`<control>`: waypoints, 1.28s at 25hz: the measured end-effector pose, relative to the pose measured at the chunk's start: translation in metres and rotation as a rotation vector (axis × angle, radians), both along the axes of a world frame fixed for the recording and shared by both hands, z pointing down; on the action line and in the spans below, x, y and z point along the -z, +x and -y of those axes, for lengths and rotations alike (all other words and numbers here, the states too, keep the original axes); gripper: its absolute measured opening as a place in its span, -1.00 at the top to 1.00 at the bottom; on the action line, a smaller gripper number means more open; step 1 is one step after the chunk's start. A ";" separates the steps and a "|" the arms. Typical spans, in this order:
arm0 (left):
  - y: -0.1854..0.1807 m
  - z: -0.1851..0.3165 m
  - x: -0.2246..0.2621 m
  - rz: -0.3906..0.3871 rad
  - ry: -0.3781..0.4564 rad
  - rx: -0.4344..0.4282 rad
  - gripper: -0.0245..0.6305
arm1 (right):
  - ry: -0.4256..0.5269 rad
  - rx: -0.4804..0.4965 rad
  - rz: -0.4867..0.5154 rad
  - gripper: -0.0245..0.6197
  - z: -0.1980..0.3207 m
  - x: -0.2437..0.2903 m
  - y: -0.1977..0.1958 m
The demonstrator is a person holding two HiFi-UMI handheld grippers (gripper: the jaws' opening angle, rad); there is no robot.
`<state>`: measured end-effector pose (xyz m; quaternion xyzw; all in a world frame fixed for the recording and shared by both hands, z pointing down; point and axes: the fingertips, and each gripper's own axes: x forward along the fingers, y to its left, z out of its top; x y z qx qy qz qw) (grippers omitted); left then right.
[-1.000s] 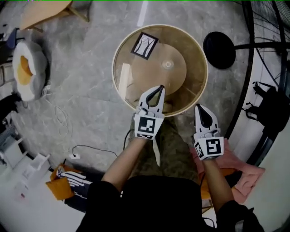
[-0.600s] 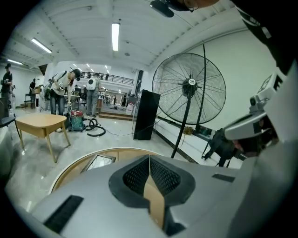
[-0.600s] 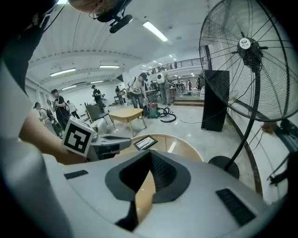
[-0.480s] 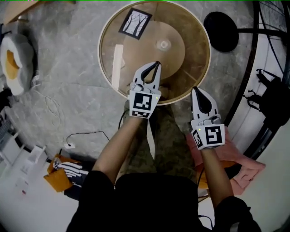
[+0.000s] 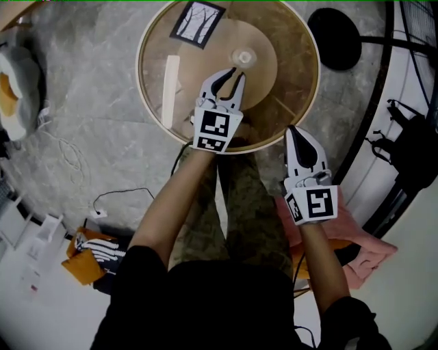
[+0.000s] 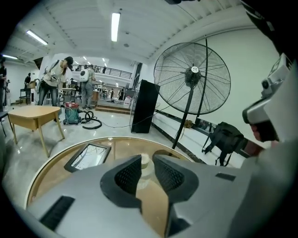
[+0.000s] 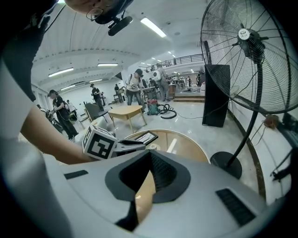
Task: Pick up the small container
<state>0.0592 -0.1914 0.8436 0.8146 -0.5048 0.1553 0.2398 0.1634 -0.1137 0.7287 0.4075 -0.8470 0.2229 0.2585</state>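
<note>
The small container is a pale, see-through cup standing near the middle of the round glass table. My left gripper reaches over the table's near side, its tips just short of the cup. In the left gripper view the cup shows through the narrow gap of the left gripper. Those jaws have just been opening and stand slightly open, with nothing pressed between the pads. My right gripper hangs off the table's near right edge, shut and empty; in its own view the right gripper points at the table.
A framed picture and a white strip lie on the glass. A standing fan with a black base is to the right, near a black bag. Pink cloth lies by my right arm. People stand far off.
My left gripper has moved forward over the glass toward the cup and its jaws have parted a little. The right gripper has sunk slightly. The table sits higher in the head view.
</note>
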 end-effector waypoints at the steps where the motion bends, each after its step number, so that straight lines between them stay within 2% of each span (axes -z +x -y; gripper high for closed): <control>1: 0.002 0.004 -0.003 -0.001 0.001 -0.005 0.61 | -0.003 -0.001 -0.004 0.87 0.000 -0.003 0.002; 5: 0.004 0.017 -0.022 0.011 -0.016 0.012 0.16 | -0.013 -0.018 -0.007 0.87 0.006 -0.011 0.005; 9: 0.013 0.024 -0.044 0.056 -0.035 -0.029 -0.06 | -0.013 -0.023 -0.005 0.87 0.011 -0.015 0.003; 12: 0.016 0.029 -0.061 0.092 -0.032 -0.063 -0.13 | -0.019 -0.025 -0.008 0.87 0.011 -0.020 0.004; 15: 0.018 0.033 -0.073 0.074 -0.058 -0.070 -0.16 | -0.027 -0.034 -0.016 0.87 0.010 -0.026 0.010; 19: 0.021 0.040 -0.086 0.087 -0.067 -0.098 -0.17 | -0.044 -0.057 -0.028 0.87 0.010 -0.036 0.020; 32: 0.031 0.056 -0.107 0.097 -0.072 -0.102 -0.16 | -0.058 -0.111 -0.050 0.87 0.007 -0.042 0.040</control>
